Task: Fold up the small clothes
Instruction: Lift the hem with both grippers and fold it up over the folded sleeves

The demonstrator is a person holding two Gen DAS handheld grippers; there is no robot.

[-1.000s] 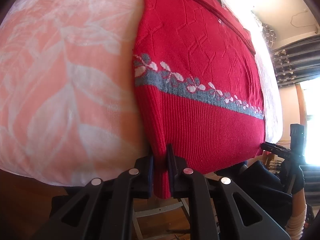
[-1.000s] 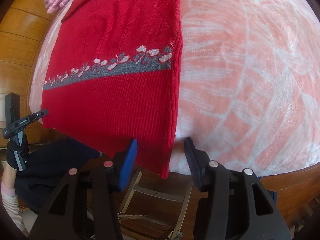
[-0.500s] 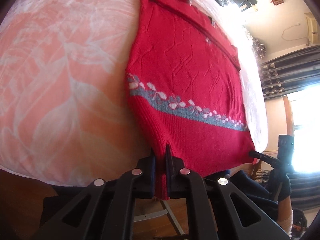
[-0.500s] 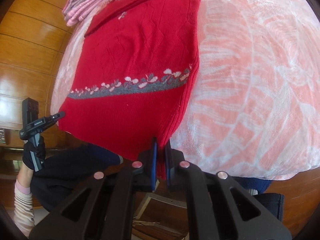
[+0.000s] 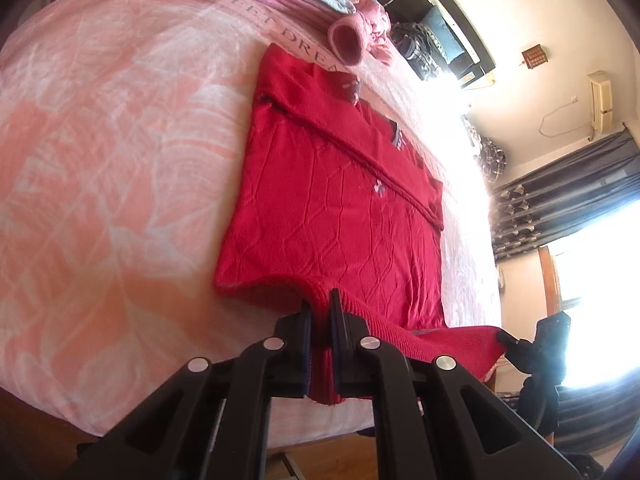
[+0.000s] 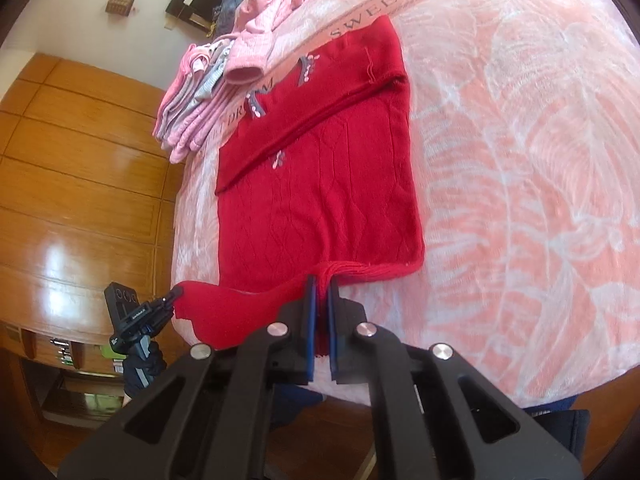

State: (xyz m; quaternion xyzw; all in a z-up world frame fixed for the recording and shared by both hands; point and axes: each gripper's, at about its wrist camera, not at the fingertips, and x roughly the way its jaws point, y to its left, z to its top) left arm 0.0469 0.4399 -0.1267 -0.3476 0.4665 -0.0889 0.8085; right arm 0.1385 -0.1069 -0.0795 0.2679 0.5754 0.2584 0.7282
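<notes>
Pink bedding [image 5: 100,168] with a pale leaf print covers the bed, soft and fleecy; a darker band across it reads "SWEET DREAM" [image 6: 404,2] as far as I can make out; glossy wood panelling [image 6: 72,184] lines the wall on my right wrist view. On the bedding lies the red sweater [image 5: 332,208], a fine knit with a raised diamond pattern, its upper part folded over in a straight diagonal edge, small grey and white flower motifs near the collar. My left gripper [image 5: 319,312] is clamped on the ribbed hem, lifted off the bedding; my right gripper [image 6: 322,300], blue-padded, is pinched on the hem's other corner; the hem hangs between them. Beyond the sweater sits a stack of folded pink knitwear [image 6: 200,92], ribbed and chunky.
</notes>
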